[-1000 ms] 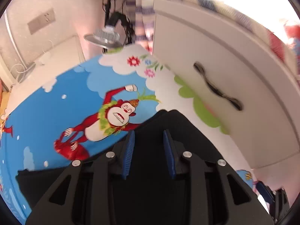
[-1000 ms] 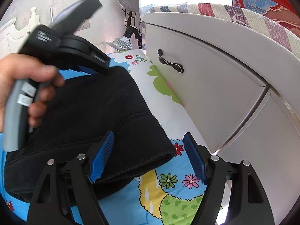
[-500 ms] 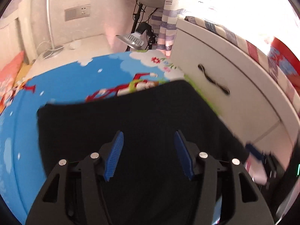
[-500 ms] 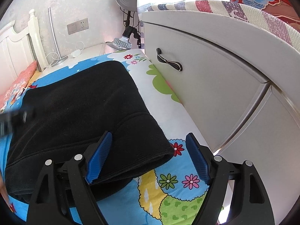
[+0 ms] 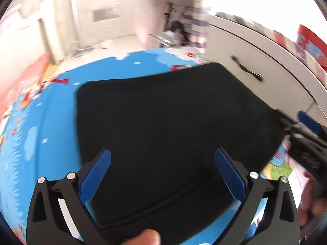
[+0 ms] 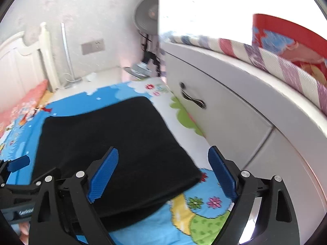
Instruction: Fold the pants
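Since the frames a second back, both grippers are pulling away from the black pants, and the left gripper's blue fingers, nearly together then, are now standing wide apart with only cloth showing between them, pinching nothing. Those pants are lying folded into a thick dark block on the cartoon play mat, filling the middle of the left wrist view and the lower centre-left of the right wrist view, their folded edge sitting near the lower middle of that frame. At the bottom of the right wrist view the right gripper is hovering with its fingers spread wide too, one over the pants and one over the mat, gripping nothing. Along the right side of both views a white drawer front with a dark handle is running beside the mat. In the upper middle of the right wrist view a standing fan is showing against the wall.
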`<state>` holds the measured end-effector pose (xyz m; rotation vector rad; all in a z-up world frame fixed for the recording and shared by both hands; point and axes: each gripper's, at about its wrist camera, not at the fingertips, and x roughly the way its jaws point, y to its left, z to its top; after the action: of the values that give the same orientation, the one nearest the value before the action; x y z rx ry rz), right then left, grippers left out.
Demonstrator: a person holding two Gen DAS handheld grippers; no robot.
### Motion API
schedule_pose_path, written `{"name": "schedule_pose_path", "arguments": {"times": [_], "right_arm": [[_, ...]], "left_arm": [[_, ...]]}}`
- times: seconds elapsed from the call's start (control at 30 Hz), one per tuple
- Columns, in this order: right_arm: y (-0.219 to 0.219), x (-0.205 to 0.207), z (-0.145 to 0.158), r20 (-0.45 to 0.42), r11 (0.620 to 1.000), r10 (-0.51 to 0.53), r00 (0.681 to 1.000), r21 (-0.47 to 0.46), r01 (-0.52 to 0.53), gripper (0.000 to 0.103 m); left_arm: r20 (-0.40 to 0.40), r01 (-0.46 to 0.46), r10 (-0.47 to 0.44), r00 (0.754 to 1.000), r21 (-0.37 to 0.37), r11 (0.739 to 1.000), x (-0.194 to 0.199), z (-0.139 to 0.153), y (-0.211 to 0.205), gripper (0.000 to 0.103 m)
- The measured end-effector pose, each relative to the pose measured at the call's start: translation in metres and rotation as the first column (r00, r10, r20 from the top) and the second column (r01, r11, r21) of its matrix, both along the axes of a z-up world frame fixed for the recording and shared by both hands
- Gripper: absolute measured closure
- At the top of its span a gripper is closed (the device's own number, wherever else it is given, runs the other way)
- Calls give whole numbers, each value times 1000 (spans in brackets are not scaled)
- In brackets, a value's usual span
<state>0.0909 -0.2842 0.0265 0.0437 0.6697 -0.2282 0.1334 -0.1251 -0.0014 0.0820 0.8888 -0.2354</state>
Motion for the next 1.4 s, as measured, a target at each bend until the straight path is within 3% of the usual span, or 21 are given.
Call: {"name": "schedule_pose_path", "arguments": {"times": [0.1, 0.2, 0.27, 0.33, 0.47, 0.57, 0.67, 0.87, 1.4], "right_arm": [[14, 12, -14, -52, 999, 44, 998, 13, -43, 17], [19, 21, -39, -129, 996, 6, 992, -83, -17, 17], [14, 16, -42, -125, 996, -4, 992, -84, -7, 16], [12, 12, -40, -138, 996, -23, 990, -90, 11, 15], [5, 3, -40, -164, 993, -79, 983, -100, 64, 14], [1, -5, -40, -183, 990, -109, 977, -110, 90, 14], [-1, -14, -36, -202, 984, -145, 969, -128, 120, 14], [-3, -36, -21, -189, 987, -159, 969, -56, 151, 14], [19, -48, -5, -152, 994, -112, 982, -7, 112, 14]], "left_arm": [[48, -98, 95, 994, 55, 994, -2, 10, 20, 2], [107, -134, 121, 987, 116, 984, -6, 18, 32, 2], [107, -138, 123, 987, 144, 980, -10, 20, 36, 2], [87, -99, 90, 992, 106, 989, -15, 20, 40, 2], [16, 21, -21, 1000, -44, 999, -16, 15, 41, 2], [13, 97, -96, 995, -73, 993, -24, 17, 32, 2], [6, 145, -145, 989, -79, 986, -31, 18, 23, 2], [-7, 194, -196, 981, -83, 977, -42, 17, 13, 2], [-5, 176, -177, 984, -83, 981, -46, 29, 15, 2]]}}
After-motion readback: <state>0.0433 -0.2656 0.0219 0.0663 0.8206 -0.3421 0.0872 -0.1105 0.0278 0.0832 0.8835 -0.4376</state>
